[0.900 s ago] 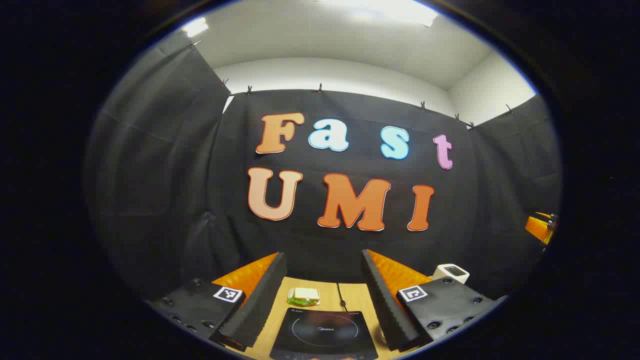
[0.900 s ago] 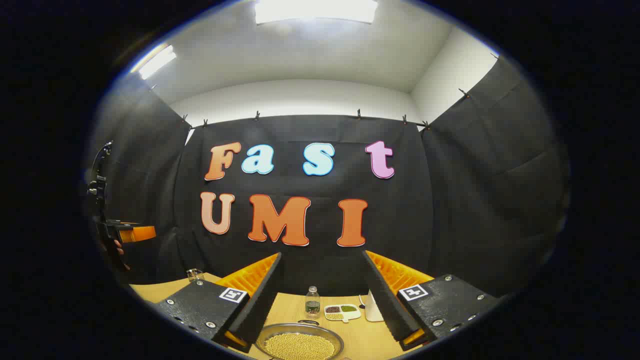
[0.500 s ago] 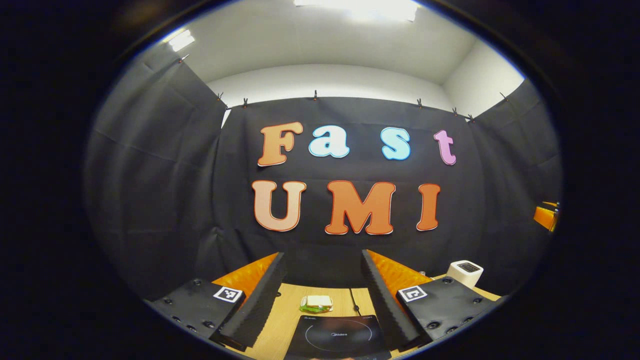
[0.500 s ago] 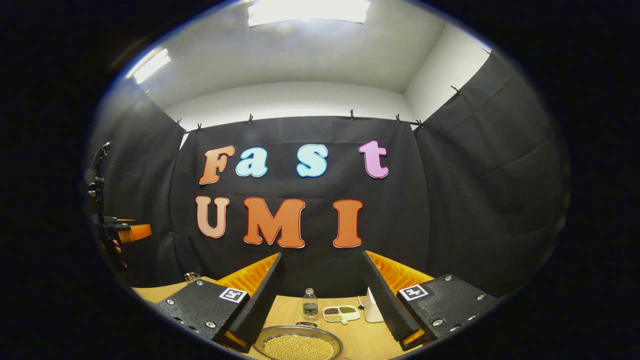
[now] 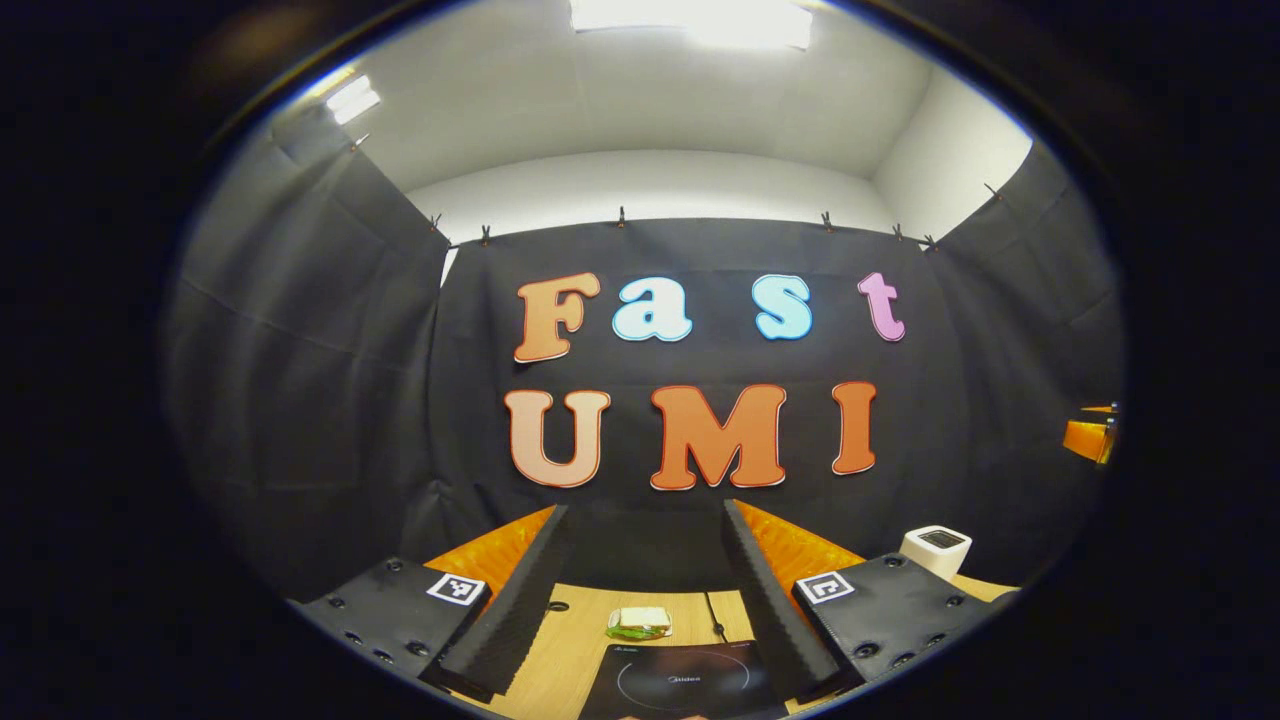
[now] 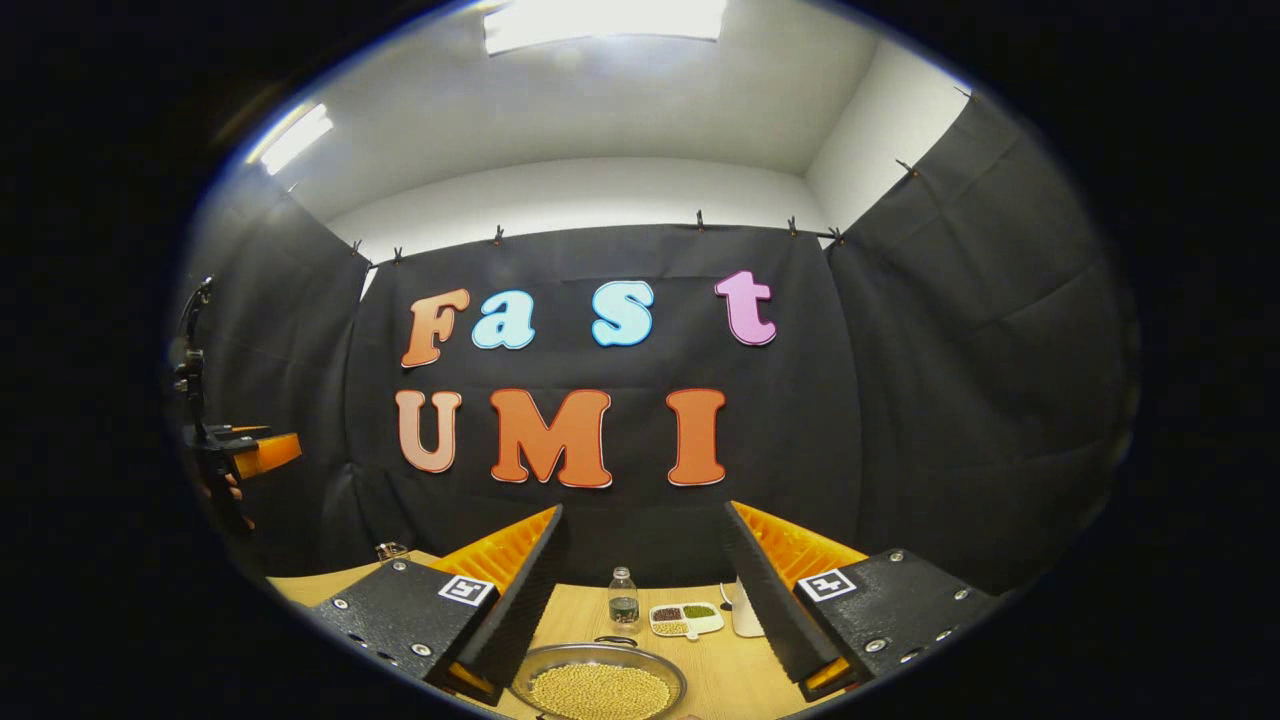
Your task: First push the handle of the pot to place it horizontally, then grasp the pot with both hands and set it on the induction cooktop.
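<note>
A shallow metal pot point(image 6: 598, 688) full of pale yellow beans sits on the wooden table point(image 6: 720, 675), low in the right gripper view. A small dark handle point(image 6: 615, 641) shows at its far rim. My right gripper point(image 6: 645, 510) hangs open above the pot's near side, with nothing between its fingers. The black induction cooktop point(image 5: 685, 682) lies low in the left gripper view, below my open, empty left gripper point(image 5: 644, 510). Far off, the right gripper's body point(image 5: 1088, 437) shows at the right edge of the left gripper view. The left gripper's body point(image 6: 235, 455) shows at the left edge of the right gripper view.
Behind the cooktop lie a wrapped sandwich point(image 5: 638, 622) and a black cable point(image 5: 712, 615); a white box point(image 5: 935, 549) stands to the right. Beyond the pot stand a small bottle point(image 6: 623, 600), a divided tray of beans point(image 6: 685, 619), a white object point(image 6: 745, 612) and a glass point(image 6: 390, 550) at the left.
The left gripper view has tipped upward, so the cooktop and sandwich have slid lower in its frame. The right gripper has barely shifted. Both grippers stay open.
</note>
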Tool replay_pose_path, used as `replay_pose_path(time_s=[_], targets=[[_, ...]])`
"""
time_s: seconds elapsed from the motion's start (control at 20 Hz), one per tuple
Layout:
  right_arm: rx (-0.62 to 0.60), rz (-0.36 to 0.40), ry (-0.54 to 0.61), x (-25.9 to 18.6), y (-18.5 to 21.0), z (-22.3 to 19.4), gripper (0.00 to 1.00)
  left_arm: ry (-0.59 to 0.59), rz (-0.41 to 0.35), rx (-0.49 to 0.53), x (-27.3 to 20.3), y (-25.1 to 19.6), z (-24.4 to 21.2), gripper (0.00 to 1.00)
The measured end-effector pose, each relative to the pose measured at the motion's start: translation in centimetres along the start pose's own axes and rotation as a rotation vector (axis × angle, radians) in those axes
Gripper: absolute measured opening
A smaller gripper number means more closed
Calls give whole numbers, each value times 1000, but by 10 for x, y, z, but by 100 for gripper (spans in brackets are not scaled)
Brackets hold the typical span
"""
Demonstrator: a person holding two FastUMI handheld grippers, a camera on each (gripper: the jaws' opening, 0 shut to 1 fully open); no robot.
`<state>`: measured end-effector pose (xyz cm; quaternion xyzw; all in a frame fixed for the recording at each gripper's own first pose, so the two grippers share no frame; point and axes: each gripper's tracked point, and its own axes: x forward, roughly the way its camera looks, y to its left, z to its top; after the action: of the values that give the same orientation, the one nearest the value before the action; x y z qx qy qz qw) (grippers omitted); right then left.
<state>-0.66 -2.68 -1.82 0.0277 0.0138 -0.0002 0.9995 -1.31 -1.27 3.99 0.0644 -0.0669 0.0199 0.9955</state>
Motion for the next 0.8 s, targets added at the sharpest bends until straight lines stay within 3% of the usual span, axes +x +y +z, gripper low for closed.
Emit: replay_pose_path(time_s=[0.35, 0.8], targets=[[45, 30, 80, -6, 0, -30, 95, -45, -12, 46, -12, -13, 5, 98], [51, 116, 297, -4, 27, -108, 94, 5, 6, 49, -9, -3, -13, 100]])
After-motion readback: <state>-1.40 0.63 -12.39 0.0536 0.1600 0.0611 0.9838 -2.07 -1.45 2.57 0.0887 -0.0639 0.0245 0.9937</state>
